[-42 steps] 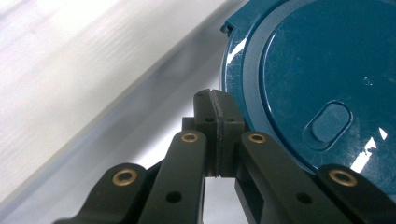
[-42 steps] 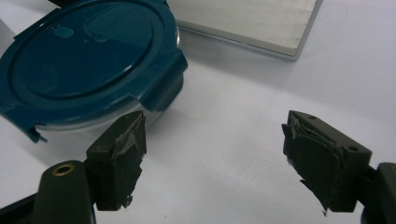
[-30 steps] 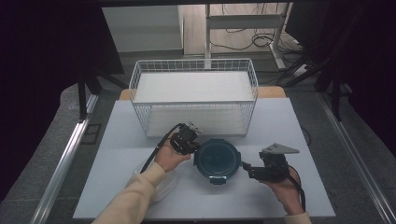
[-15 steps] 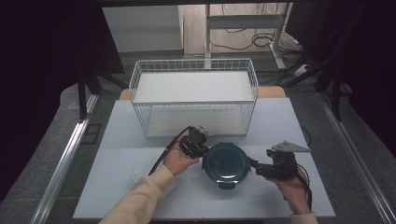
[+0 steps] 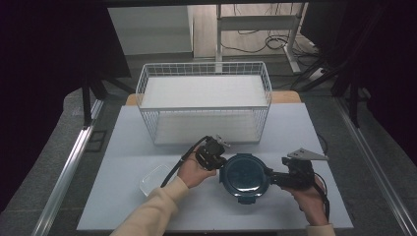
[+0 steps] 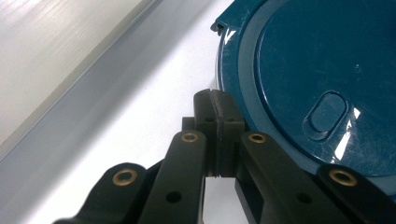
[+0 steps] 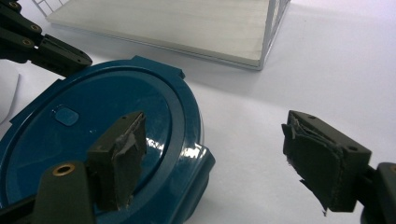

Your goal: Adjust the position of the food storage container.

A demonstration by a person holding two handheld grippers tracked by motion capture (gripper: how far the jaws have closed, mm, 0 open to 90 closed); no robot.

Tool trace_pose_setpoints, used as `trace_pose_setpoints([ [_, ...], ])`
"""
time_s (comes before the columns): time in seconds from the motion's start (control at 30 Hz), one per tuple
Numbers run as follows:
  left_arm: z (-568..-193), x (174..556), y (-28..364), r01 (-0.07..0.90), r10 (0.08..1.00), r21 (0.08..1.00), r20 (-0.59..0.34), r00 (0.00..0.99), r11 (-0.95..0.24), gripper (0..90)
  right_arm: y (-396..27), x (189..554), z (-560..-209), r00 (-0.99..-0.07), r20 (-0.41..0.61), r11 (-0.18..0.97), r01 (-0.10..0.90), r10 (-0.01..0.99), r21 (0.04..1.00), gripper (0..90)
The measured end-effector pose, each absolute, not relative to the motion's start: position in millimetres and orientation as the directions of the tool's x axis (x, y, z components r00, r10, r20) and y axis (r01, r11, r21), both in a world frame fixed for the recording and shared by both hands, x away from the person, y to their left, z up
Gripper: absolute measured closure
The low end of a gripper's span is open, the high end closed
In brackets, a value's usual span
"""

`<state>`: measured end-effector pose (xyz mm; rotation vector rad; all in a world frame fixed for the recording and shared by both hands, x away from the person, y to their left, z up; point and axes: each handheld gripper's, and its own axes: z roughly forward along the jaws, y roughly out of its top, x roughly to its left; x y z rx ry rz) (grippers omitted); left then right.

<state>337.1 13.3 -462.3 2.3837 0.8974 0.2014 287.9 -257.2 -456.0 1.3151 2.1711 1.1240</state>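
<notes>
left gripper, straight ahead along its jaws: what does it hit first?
Likely the blue lid of the round container. The left gripper, jaws shut, has its tips right at the lid's rim; whether they already touch is unclear.

Across the back of the white table (image 5: 123, 147), the wire basket (image 5: 204, 105) is walling off the far half, leaving a narrow strip of bare surface between its front mesh and the blue round lid (image 5: 244, 177). The left gripper (image 5: 212, 153) is crowding the lid's left edge with jaws pressed together, and the right gripper (image 5: 275, 178), jaws apart, is blocking its right tab. A clear container (image 5: 153, 179) is sitting left of the left hand (image 5: 193, 172), while wide open tabletop is lying at the left and right margins.
</notes>
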Motion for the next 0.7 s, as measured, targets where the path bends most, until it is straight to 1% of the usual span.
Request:
trace_pose_setpoints([
  [0.1,-462.0,337.3,12.9,0.558,0.64,0.564,-0.065,0.765,-0.609,90.0,-257.2,287.8,-455.8,-0.499,0.091,0.248,0.571,0.862,0.783,20.9],
  [0.2,-463.2,340.3,16.6,0.575,0.639,0.568,-0.109,0.761,-0.588,90.0,-258.9,287.5,-454.4,-0.497,0.092,0.244,0.57,0.863,0.785,20.9],
  [0.27,-463.8,341.4,20.0,0.581,0.638,0.587,-0.137,0.757,-0.564,89.9,-260.2,287.1,-453.4,-0.496,0.093,0.242,0.568,0.863,0.787,20.9],
  [0.37,-455.3,337.1,28.3,0.573,0.655,0.632,-0.133,0.744,-0.522,88.9,-261.3,286.2,-451.8,-0.495,0.095,0.237,0.566,0.864,0.79,20.9],
  [0.47,-440.9,327.0,40.5,0.576,0.674,0.688,-0.169,0.719,-0.442,87.6,-262.1,285.9,-450.7,-0.495,0.092,0.236,0.56,0.864,0.794,20.9],
  [0.5,-436.8,321.9,44.0,0.563,0.672,0.708,-0.167,0.721,-0.427,86.1,-262.6,286.0,-450.3,-0.496,0.093,0.235,0.559,0.864,0.795,20.9],
  [0.57,-430.8,308.9,49.2,0.543,0.674,0.74,-0.167,0.72,-0.397,78.3,-262.9,285.7,-449.6,-0.495,0.093,0.234,0.558,0.864,0.796,20.9],
  [0.67,-426.7,287.6,51.4,0.526,0.668,0.765,-0.174,0.724,-0.37,69.3,-262.0,284.7,-448.1,-0.495,0.097,0.231,0.559,0.864,0.796,20.9],
  [0.7,-426.7,287.6,51.4,0.526,0.668,0.765,-0.174,0.724,-0.37,65.6,-261.7,284.5,-447.7,-0.496,0.095,0.232,0.557,0.863,0.797,20.9],
])
